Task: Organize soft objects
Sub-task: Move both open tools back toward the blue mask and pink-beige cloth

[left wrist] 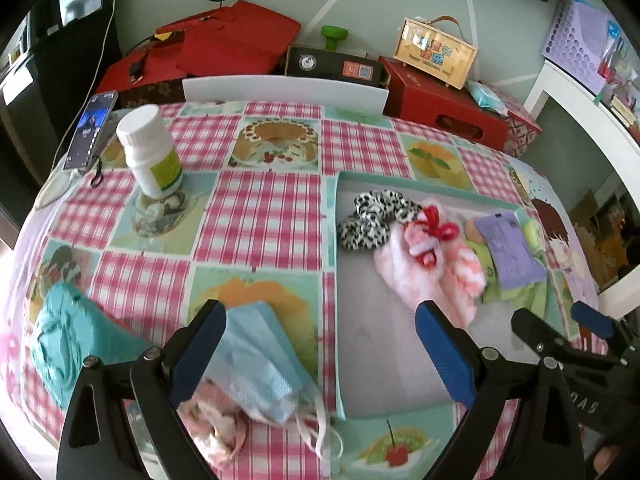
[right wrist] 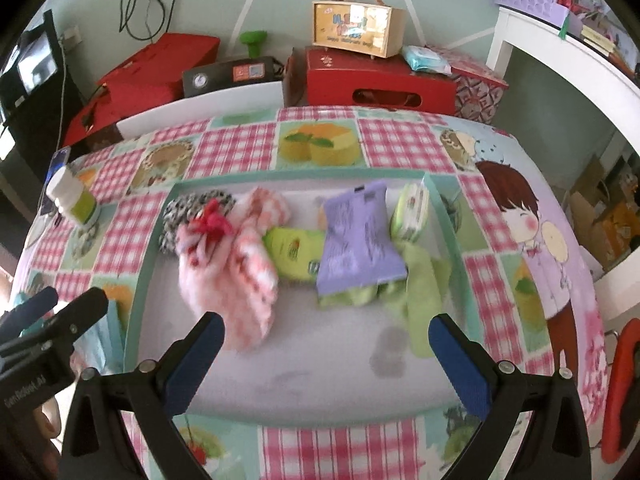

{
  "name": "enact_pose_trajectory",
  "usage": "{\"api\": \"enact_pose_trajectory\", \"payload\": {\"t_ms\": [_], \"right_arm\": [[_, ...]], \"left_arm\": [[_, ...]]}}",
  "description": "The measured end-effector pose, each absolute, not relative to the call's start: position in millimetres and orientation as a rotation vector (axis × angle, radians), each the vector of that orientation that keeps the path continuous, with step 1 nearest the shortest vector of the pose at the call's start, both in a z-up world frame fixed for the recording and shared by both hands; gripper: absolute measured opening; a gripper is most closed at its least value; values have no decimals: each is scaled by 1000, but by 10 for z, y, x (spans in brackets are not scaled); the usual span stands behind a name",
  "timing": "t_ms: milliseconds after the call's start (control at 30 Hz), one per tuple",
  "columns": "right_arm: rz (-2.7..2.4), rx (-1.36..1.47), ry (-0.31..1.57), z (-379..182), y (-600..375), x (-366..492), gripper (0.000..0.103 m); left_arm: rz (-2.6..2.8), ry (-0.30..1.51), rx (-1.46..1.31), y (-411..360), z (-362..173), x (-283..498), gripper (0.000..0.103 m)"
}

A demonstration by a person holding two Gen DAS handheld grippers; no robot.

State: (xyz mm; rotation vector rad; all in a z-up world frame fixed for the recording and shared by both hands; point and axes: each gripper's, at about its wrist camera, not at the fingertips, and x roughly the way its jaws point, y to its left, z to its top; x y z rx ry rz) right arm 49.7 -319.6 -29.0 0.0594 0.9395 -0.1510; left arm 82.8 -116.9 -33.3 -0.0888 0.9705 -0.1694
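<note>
A shallow mint-rimmed tray point(left wrist: 335, 216) point(right wrist: 152, 240) lies on the checked tablecloth. Inside it are a black-and-white spotted scrunchie point(left wrist: 370, 218) point(right wrist: 180, 210), pink fluffy socks point(left wrist: 432, 268) point(right wrist: 244, 276) with a red yarn tie, a purple packet point(left wrist: 510, 250) point(right wrist: 358, 240), a green pouch point(right wrist: 294, 252) and a green cloth point(right wrist: 420, 300). A light blue face mask point(left wrist: 260, 360) lies on the cloth left of the tray, between the open fingers of my left gripper point(left wrist: 320, 316). A teal cloth point(left wrist: 68, 340) lies further left. My right gripper point(right wrist: 326, 328) hangs open over the tray's near half, holding nothing.
A white pill bottle point(left wrist: 150, 152) point(right wrist: 72, 196) and a phone point(left wrist: 92, 130) stand at the table's far left. Red boxes point(left wrist: 436, 108) point(right wrist: 380, 80), a wooden case point(left wrist: 436, 54) and a white shelf point(right wrist: 568, 52) sit behind and right of the table.
</note>
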Motion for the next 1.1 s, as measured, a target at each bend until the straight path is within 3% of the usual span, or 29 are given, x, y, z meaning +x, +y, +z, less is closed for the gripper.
{"api": "enact_pose_trajectory", "payload": {"t_ms": [1100], "right_arm": [[14, 3, 917, -82, -2551, -252, 103]], "left_arm": [[-164, 891, -200, -422, -221, 46, 97]]}}
